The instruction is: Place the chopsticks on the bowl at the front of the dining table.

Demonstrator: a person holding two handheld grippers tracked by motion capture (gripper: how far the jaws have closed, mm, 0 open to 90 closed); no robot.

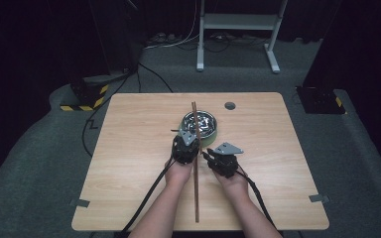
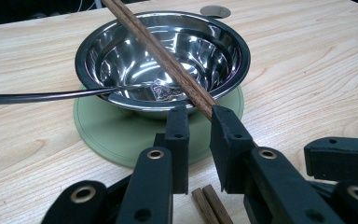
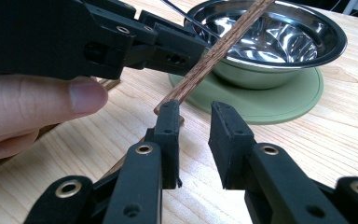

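Left gripper (image 1: 188,141) fingers narrow; right gripper (image 1: 213,152) alongside, fingers parted.

No readable text, label, brand or number appears anywhere; the embossed mark inside the bowl (image 2: 168,91) is too blurred to read.

ahead: bowl (image 1: 200,123), chopsticks (image 1: 196,163) block | sides: table (image 1: 129,163) seemingly open

Both forearms are bare, no sleeves. Each hand carries a black gripper — left gripper (image 1: 185,147), right gripper (image 1: 222,159) — topped by a grey three-cornered plate, with a black cable trailing toward the bottom edge. The jaws are matte black blocks on arms with brass-ringed rivet holes.
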